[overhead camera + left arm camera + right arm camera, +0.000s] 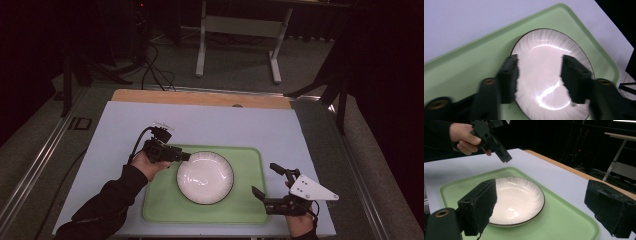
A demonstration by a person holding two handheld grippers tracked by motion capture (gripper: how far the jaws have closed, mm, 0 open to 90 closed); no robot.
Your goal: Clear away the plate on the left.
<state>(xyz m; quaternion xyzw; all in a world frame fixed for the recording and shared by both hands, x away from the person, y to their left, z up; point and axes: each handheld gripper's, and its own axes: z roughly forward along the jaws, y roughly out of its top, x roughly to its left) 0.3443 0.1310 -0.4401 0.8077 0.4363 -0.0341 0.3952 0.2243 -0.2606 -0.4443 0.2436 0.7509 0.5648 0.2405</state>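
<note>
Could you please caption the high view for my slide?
A white bowl on a green tray, the open left gripper above its rim, open right gripper at the tray's corner.

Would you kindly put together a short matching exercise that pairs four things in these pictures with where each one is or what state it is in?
Things:
1. plate
2. tray
3. left tool
4. right tool

Places or states:
A. open, beside the tray's right edge
B. lies flat on the pale blue table
C. sits in the tray, nothing in it
D. open, raised above the plate's near-left rim

Pairs: 1-C, 2-B, 3-D, 4-A
</note>
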